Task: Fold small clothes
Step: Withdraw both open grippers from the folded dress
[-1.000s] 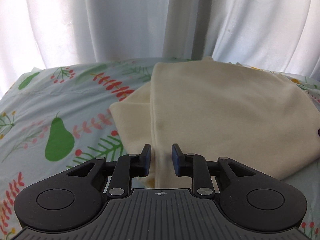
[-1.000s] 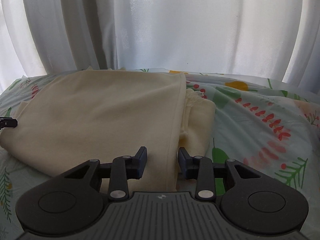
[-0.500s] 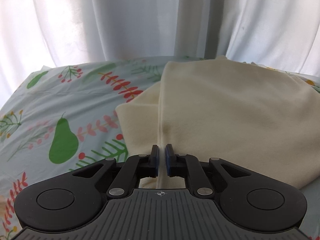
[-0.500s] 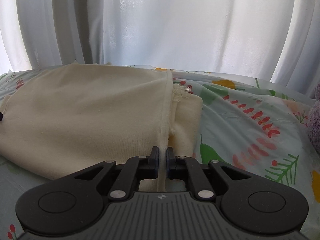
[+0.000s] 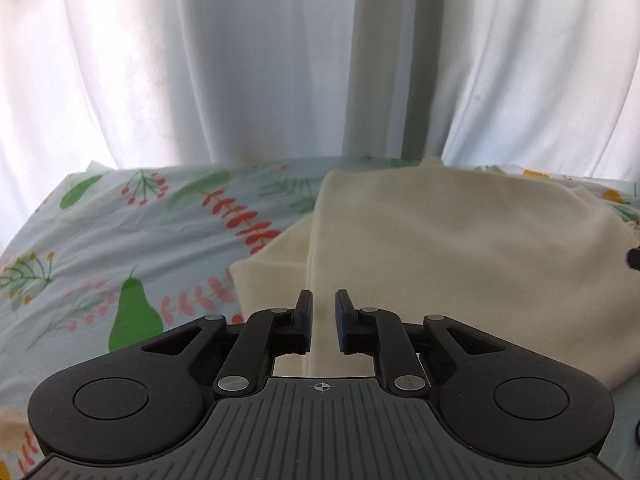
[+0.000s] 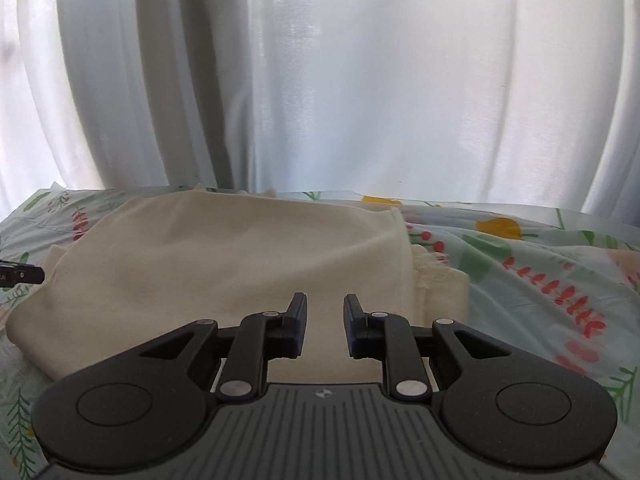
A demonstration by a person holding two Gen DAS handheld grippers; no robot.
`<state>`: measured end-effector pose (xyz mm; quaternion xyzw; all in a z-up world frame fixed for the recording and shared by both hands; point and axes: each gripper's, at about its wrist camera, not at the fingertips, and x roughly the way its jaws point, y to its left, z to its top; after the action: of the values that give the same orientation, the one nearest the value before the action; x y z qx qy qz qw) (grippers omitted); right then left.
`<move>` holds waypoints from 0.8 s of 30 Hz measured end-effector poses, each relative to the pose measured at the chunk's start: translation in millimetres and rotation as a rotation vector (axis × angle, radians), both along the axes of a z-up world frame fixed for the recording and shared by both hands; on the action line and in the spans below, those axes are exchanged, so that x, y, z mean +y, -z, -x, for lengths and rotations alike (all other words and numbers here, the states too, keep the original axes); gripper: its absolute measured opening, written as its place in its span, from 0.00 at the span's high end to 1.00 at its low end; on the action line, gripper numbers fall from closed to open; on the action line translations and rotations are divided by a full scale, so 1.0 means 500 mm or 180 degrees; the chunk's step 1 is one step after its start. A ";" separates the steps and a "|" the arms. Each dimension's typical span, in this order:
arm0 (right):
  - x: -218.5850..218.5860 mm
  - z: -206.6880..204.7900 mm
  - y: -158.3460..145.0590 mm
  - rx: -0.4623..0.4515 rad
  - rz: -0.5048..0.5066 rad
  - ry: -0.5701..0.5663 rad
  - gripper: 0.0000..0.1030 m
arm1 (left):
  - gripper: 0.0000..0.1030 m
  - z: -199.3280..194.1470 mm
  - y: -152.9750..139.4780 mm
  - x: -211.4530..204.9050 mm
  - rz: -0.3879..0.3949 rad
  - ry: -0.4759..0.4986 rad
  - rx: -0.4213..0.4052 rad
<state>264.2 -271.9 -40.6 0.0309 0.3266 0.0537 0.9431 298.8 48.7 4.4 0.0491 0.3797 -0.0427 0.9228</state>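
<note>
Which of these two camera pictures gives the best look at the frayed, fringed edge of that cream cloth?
The right wrist view. There the cream cloth's frayed edge pokes out from under the folded top layer, close and lit, on the flowered sheet. The left wrist view shows the cloth's opposite side well, but the fringe sits far off at the right rim, tiny and indistinct.

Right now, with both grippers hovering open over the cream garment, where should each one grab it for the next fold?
Judging by its pose, take the cream garment by its two near corners. The left gripper comes at the left folded edge, the right gripper at the right one. Those edges lie free on the patterned sheet, with layers stacked.
</note>
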 end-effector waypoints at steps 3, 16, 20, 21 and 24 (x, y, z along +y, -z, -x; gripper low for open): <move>0.047 -0.064 0.016 0.0062 -0.0191 -0.0213 0.81 | 0.78 -0.028 -0.015 -0.040 0.0055 0.0182 -0.0111; 0.043 -0.243 0.106 -0.0034 -0.0141 0.0195 0.82 | 0.66 -0.187 0.126 -0.098 0.0170 0.0020 -0.0153; -0.011 -0.244 0.114 -0.0061 -0.0512 0.0444 0.83 | 0.63 -0.184 0.135 -0.090 0.0152 0.0041 -0.0294; -0.022 -0.240 0.113 -0.0061 -0.0620 0.0503 0.83 | 0.63 -0.179 0.135 -0.091 0.0116 0.0052 -0.0308; -0.033 -0.211 0.097 0.0019 -0.0674 0.0577 0.82 | 0.63 -0.155 0.123 -0.087 0.0063 0.0095 -0.0264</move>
<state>369.9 -288.2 -89.3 0.1598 0.3179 0.0024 0.9346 376.6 5.1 -56.9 0.0473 0.3398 -0.0582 0.9375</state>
